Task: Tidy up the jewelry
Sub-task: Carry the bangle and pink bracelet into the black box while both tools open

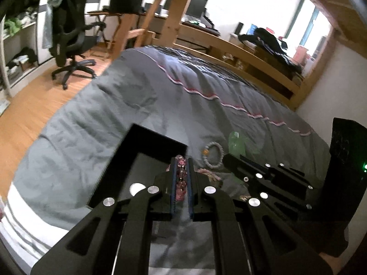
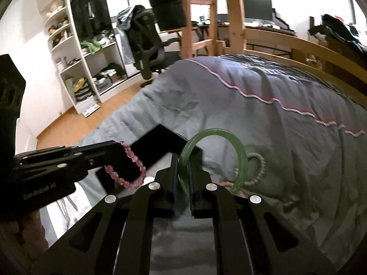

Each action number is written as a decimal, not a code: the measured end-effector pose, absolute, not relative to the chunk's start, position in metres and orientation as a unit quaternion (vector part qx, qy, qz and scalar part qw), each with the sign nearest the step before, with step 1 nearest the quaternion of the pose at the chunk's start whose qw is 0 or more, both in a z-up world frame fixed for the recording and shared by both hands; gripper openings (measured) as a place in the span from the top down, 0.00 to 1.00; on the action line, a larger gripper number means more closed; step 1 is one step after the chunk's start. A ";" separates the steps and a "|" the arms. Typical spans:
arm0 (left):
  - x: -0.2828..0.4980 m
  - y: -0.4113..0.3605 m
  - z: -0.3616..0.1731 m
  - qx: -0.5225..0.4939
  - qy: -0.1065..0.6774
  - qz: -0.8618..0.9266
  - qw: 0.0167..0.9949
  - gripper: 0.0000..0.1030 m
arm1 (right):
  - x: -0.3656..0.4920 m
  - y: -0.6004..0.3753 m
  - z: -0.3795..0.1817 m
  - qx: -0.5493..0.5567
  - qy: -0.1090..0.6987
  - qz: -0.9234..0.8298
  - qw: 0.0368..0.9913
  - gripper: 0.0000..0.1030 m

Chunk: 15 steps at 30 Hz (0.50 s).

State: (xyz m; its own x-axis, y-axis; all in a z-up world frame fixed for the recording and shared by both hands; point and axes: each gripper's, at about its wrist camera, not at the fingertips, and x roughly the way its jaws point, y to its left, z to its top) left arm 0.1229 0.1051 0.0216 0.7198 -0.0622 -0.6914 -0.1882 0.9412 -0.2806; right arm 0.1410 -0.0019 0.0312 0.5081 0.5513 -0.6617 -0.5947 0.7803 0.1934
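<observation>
Two bracelets are in the air over the bed [image 2: 286, 96] at once. The left tool [image 1: 182, 162] is pinched nearly closed on a pink beaded bracelet [image 1: 181, 174], which hangs loose from its tips just above the open black box [image 1: 146, 142] lying on the grey cover. The right tool [image 2: 183, 160] is clamped just as narrowly on a green bangle [image 2: 213, 133], held upright by one side of the ring, beside the box's far corner. A pale beaded bracelet [image 2: 259, 169] lies on the cover behind the bangle, with what looks like another pinkish piece near it.

The risks, as I judge them: the bangle is smooth and rigid and gripped on a thin edge, so a twist of the wrist could swing it or let it slide out. The pink strand dangles, so it could catch on the box's rim and drape half outside. The tools sit close together above the box and could knock each other, and the soft bedding could let the box tip under a push.
</observation>
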 end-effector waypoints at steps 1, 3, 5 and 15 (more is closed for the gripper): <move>0.122 0.108 0.023 -0.169 0.370 0.041 0.913 0.93 | 0.142 0.003 0.031 -0.028 0.369 0.336 0.866 0.92; 0.122 0.118 0.022 -0.181 0.369 0.054 0.910 0.93 | 0.143 0.013 0.031 -0.024 0.370 0.347 0.862 0.92; 0.122 0.127 0.020 -0.189 0.371 0.065 0.907 0.93 | 0.145 0.024 0.027 -0.015 0.373 0.359 0.855 0.92; 0.126 0.152 0.001 -0.216 0.396 0.093 0.888 0.93 | 0.145 0.062 -0.013 -0.014 0.409 0.392 0.824 0.91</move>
